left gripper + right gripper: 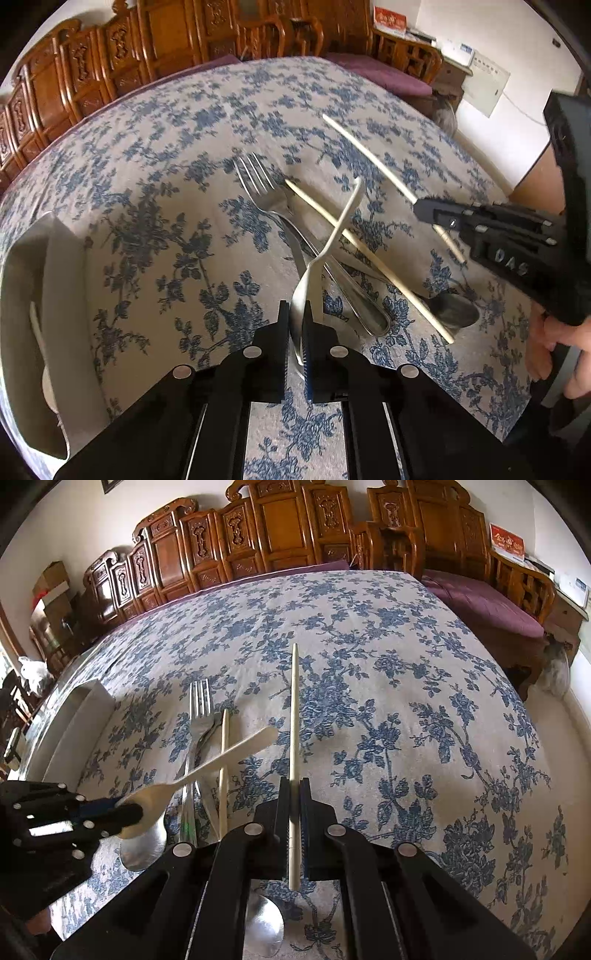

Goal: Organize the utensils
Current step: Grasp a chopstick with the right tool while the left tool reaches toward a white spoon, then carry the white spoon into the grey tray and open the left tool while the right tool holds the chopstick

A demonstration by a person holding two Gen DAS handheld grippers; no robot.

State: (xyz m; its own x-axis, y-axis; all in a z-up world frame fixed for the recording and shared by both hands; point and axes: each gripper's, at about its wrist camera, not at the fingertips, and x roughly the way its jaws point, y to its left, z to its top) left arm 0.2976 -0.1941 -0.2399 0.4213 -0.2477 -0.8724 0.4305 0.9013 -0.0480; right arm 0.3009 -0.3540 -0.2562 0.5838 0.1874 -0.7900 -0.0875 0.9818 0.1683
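Observation:
My left gripper (295,317) is shut on the bowl of a white spoon (334,236) and holds it above the blue-flowered tablecloth; the spoon also shows in the right wrist view (207,771). My right gripper (294,790) is shut on a pale chopstick (294,716) and holds it pointing away over the cloth; it shows in the left wrist view (365,151) too. On the cloth lie a metal fork (258,184), a metal spoon (452,312) and a second chopstick (369,258).
A white utensil tray (48,295) stands at the table's left edge, with something white lying in it. Carved wooden chairs (258,535) and a bench with purple cushions (487,605) line the far side. Another metal spoon (264,928) lies under my right gripper.

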